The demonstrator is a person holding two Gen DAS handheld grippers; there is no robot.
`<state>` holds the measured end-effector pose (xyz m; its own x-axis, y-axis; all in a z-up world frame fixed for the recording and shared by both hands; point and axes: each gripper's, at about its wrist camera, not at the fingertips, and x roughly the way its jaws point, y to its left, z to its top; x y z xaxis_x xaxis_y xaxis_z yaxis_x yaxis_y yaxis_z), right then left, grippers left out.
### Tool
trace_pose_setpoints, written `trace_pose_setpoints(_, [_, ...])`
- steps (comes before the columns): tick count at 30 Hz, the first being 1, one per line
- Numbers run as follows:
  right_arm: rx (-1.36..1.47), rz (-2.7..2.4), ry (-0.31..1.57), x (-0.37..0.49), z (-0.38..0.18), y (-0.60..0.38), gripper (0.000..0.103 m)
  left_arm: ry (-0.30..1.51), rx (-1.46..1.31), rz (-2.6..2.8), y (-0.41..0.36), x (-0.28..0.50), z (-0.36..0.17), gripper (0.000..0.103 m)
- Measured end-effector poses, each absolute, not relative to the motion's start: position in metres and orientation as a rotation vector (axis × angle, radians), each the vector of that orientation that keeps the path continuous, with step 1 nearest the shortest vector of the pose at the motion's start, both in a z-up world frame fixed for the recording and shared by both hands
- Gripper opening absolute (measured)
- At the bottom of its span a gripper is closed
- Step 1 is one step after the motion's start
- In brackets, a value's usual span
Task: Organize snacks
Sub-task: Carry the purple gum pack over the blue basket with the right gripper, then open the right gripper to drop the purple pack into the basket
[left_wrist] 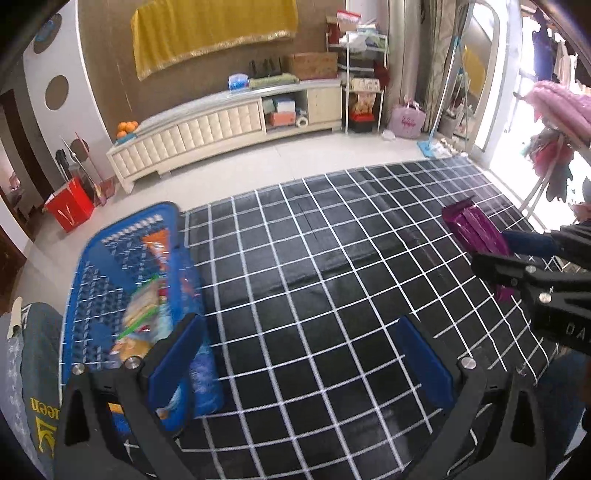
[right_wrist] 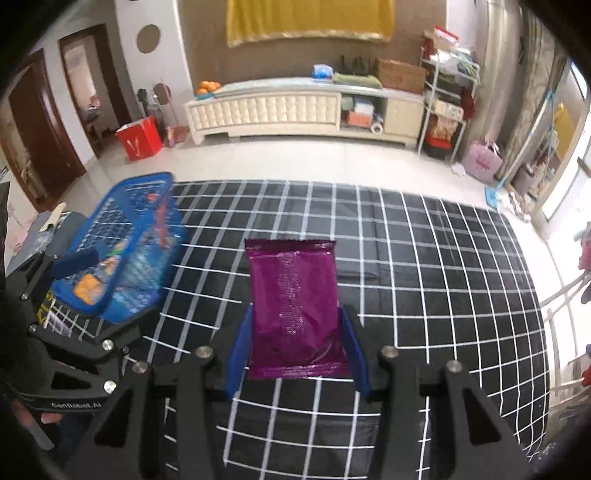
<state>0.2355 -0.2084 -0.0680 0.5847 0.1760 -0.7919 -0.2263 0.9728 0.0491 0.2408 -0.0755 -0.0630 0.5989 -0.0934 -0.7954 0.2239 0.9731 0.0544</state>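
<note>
Cream cabinet (right_wrist: 303,110), yellow cloth (right_wrist: 310,18), red box (right_wrist: 140,142) beyond checked tablecloth (right_wrist: 424,277).

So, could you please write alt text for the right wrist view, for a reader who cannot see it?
The right claw holds a purple snack packet between its blue fingers above a black tablecloth with white grid lines. To the left, a blue basket already contains snacks, with the left claw by it.

A blue plastic mesh basket (right_wrist: 122,236) stands at the left edge of the desk (right_wrist: 424,258), with snack packets (left_wrist: 147,306) in it. Right of it, a purple foil packet (right_wrist: 295,302) sits between the right tongs (right_wrist: 297,356), above the desk's near middle.
</note>
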Motion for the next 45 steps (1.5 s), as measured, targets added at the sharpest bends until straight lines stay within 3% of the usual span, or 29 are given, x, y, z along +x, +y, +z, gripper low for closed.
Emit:
trace_pose_setpoints(15, [-0.153, 0.432, 0.889, 0.231, -0.049, -0.077, 0.052, 0.831, 0.104, -0.029, 0.047, 0.201, -0.015, 0.103])
trace_pose_setpoints(24, [-0.25, 0.486, 0.963, 0.257, -0.082, -0.001, 0.052, 0.876, 0.033, 0.106, 0.142, 0.206, -0.035, 0.103])
trace_pose_setpoints(36, [-0.38, 0.461, 1.113, 0.286, -0.138, 0.046, 0.052, 0.932, 0.045, 0.125, 0.184, 0.23, -0.075, 0.103])
trace_pose_setpoints(45, [-0.462, 0.426, 1.126, 0.283, -0.153, 0.056, 0.053, 0.948, 0.012, 0.114, 0.195, 0.23, -0.089, 0.103])
